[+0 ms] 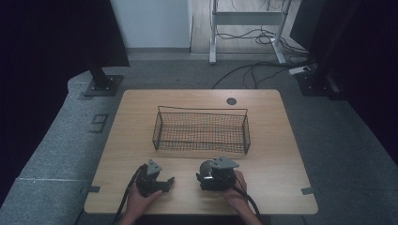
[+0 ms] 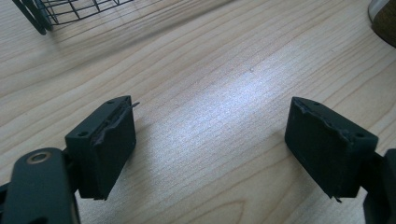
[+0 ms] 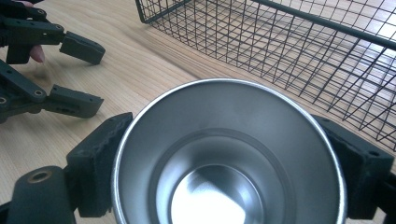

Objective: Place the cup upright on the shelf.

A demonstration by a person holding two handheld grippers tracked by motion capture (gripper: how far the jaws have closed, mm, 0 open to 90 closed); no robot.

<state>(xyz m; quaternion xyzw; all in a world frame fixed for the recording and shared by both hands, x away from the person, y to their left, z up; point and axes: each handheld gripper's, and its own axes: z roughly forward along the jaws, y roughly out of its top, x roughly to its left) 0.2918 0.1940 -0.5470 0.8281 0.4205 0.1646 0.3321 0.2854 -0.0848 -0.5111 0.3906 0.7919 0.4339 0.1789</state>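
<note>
A steel cup (image 3: 229, 158) lies on its side between my right gripper's (image 3: 222, 123) jaws, its open mouth facing the camera, and the gripper is shut on it. In the high view the cup (image 1: 205, 171) sits low over the near part of the table, held by the right gripper (image 1: 202, 176). My left gripper (image 1: 168, 184) rests just to its left, jaws open with bare wood between them (image 2: 210, 112). From the right gripper view the left gripper (image 3: 99, 77) stands open at the left. The cup's rim (image 2: 385, 16) peeks in at the top right of the left gripper view.
A black wire basket (image 1: 202, 131) stands empty in the middle of the wooden table (image 1: 272, 154), just beyond both grippers; its mesh (image 3: 303, 46) is close ahead of the cup. A dark round grommet (image 1: 231, 101) sits near the far edge.
</note>
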